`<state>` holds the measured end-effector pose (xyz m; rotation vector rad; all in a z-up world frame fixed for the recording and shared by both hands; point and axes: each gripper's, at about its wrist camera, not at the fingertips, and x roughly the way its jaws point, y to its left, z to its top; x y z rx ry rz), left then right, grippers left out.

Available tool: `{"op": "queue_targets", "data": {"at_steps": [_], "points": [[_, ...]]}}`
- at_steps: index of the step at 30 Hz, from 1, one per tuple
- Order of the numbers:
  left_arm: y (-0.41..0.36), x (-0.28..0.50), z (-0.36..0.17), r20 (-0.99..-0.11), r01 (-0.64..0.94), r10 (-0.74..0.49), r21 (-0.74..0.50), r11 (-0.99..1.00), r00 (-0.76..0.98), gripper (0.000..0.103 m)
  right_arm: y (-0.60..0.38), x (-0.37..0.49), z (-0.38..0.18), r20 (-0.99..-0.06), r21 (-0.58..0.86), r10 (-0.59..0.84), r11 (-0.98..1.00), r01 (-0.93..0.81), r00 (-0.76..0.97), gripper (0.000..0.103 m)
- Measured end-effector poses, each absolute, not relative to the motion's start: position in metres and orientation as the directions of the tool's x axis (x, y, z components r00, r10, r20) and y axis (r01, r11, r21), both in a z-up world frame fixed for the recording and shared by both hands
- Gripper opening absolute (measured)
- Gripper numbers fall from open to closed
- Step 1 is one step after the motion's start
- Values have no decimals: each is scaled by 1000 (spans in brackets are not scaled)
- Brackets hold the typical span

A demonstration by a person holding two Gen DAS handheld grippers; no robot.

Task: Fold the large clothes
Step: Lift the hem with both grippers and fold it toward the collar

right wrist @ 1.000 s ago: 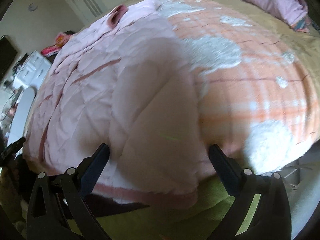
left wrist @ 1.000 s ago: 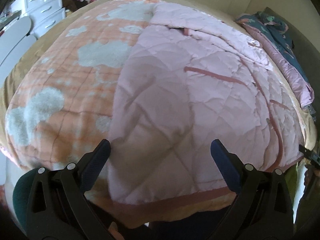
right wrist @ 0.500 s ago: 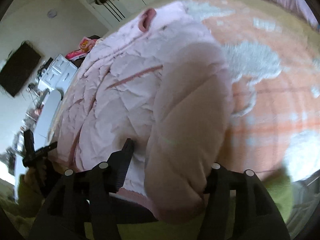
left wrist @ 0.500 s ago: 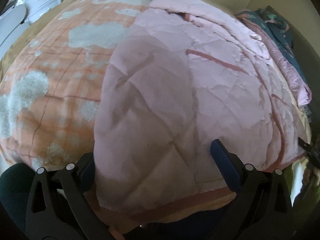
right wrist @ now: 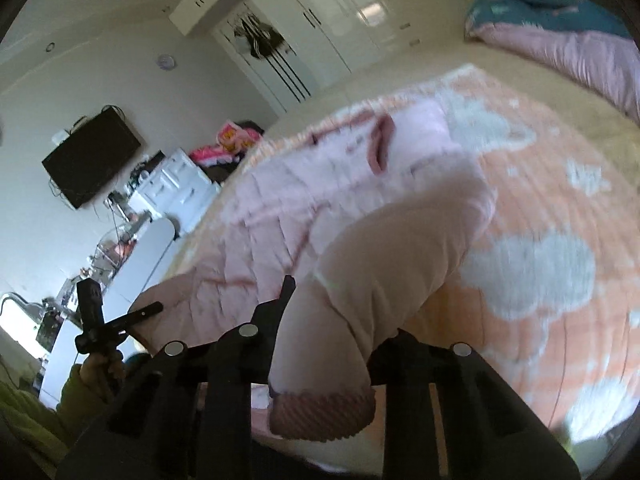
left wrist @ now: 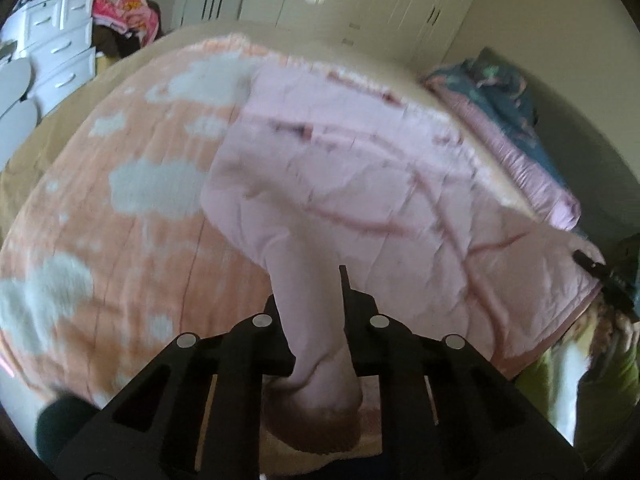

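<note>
One bed (left wrist: 132, 76) carries an orange blanket (left wrist: 132, 240) with white patches; a pink quilted jacket (left wrist: 360, 184) lies spread across it. Left tool (left wrist: 310, 304) is clenched on one jacket sleeve (left wrist: 308, 280), lifted off the blanket. Right tool (right wrist: 340, 308) is clenched on the other sleeve (right wrist: 384, 264), near its ribbed cuff (right wrist: 324, 412). White drawers (left wrist: 56, 52) stand beside the bed.

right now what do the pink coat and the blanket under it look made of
Coat: thin, matte quilted fabric, probably padded synthetic, judging by the stitched diamonds and fine crinkles; its cuff looks rib-knit. Blanket: soft, fuzzy fleece or plush by its look, orange with whitish patches, though blur leaves this uncertain.
</note>
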<state>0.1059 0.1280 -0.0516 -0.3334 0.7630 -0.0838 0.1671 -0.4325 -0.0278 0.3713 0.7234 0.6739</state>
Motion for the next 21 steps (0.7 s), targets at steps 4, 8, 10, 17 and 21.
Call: {"op": "queue_targets", "data": {"at_steps": [4,8,10,17,21], "points": [[130,128,-22,-615,-14,-204,-331,943,762,6,-427,184,1,-441,508,669,735,-448,598,19],[128,146,6,-563,13,-199,-316,949,802,6,-428,201,21,-408,511,671,730,-454,619,19],[130,155,18,-541,19,-199,-320,947,817,6,-429,210,32,-395,508,670,729,-458,629,19],[139,183,55,-480,14,-176,-322,947,859,6,-435,243,66,-352,509,657,732,-453,667,18],[144,198,67,-461,-10,-140,-307,952,876,6,-433,268,81,-345,501,626,753,-427,699,18]]}}
